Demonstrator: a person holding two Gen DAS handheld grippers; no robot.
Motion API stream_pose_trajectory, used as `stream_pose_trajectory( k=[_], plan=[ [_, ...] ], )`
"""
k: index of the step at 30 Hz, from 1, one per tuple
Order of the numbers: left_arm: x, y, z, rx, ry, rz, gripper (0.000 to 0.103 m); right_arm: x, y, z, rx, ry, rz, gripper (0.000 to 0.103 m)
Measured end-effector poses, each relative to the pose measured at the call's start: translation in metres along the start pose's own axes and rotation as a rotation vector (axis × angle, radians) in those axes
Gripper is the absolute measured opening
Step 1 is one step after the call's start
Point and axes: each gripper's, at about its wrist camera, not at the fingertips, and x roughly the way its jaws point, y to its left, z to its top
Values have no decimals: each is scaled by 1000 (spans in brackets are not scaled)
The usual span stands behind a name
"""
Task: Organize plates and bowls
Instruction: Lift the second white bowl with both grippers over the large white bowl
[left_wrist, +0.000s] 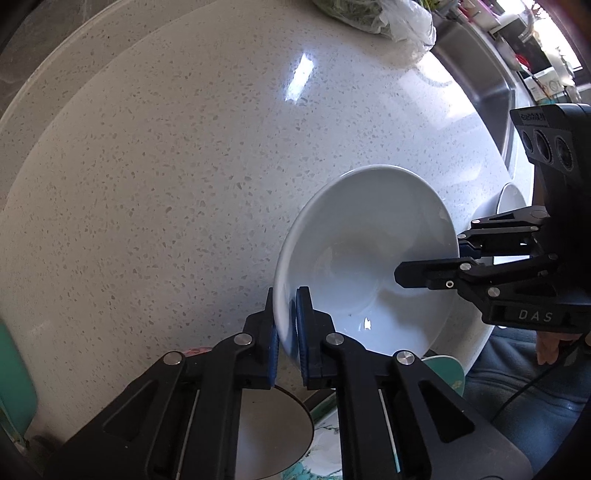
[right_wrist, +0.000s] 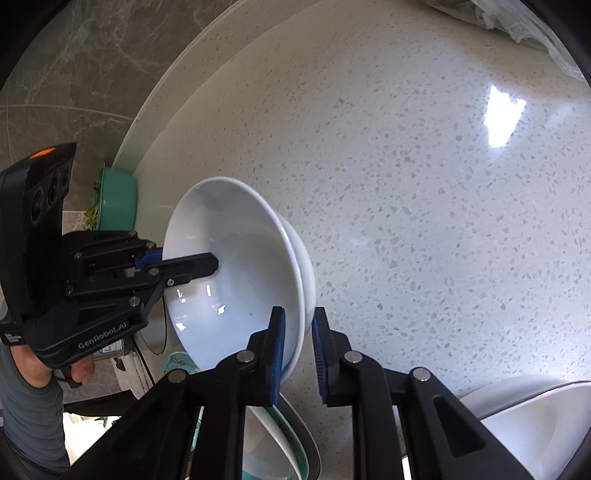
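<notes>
From my left wrist view, my left jaws (left_wrist: 286, 325) are clamped shut on the near rim of the white bowl (left_wrist: 362, 266), one blue pad outside the wall and one inside, and the bowl hangs tilted over the speckled worktop (left_wrist: 184, 166) with its mouth turned toward me. Across from me my right jaws (left_wrist: 430, 258) bite the far rim, one finger reaching deep into the bowl. The risk I see here: two grips on one slick glazed rim, so if my hands pull apart or twist against each other, the bowl could slide out of a pad and drop onto the dishes below, the grey plate (left_wrist: 273, 435) and the green-patterned dish (left_wrist: 443, 369) right under it. My left hand points steeply down, almost straight at the worktop. Switching to my right wrist view, there look to be two white bowls nested here, and my right jaws (right_wrist: 297, 343) pinch the rims between the blue pads, closed on them though not fully together. That is the other worry: the inner bowl could slip free of the outer one if I tip further. My right hand slants downward at a gentler angle. My left jaws (right_wrist: 177, 262) show on the opposite rim, a hand (right_wrist: 37, 369) behind them, and another white bowl (right_wrist: 535, 417) sits at lower right, close enough to knock.
</notes>
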Motion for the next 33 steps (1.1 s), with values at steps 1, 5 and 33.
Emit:
stream_pose_trajectory(
  k=[1, 5, 33],
  plan=[
    [-2, 0, 1, -5, -4, -4, 6, -4, -1, 1, 2, -4, 2, 17],
    [-18, -1, 4, -17, -16, -12, 6, -19, -4, 4, -7, -22, 3, 17],
    [-58, -194, 11, -129, -103, -88, 7, -182, -93, -56, -162, 25, 73, 19]
  ],
)
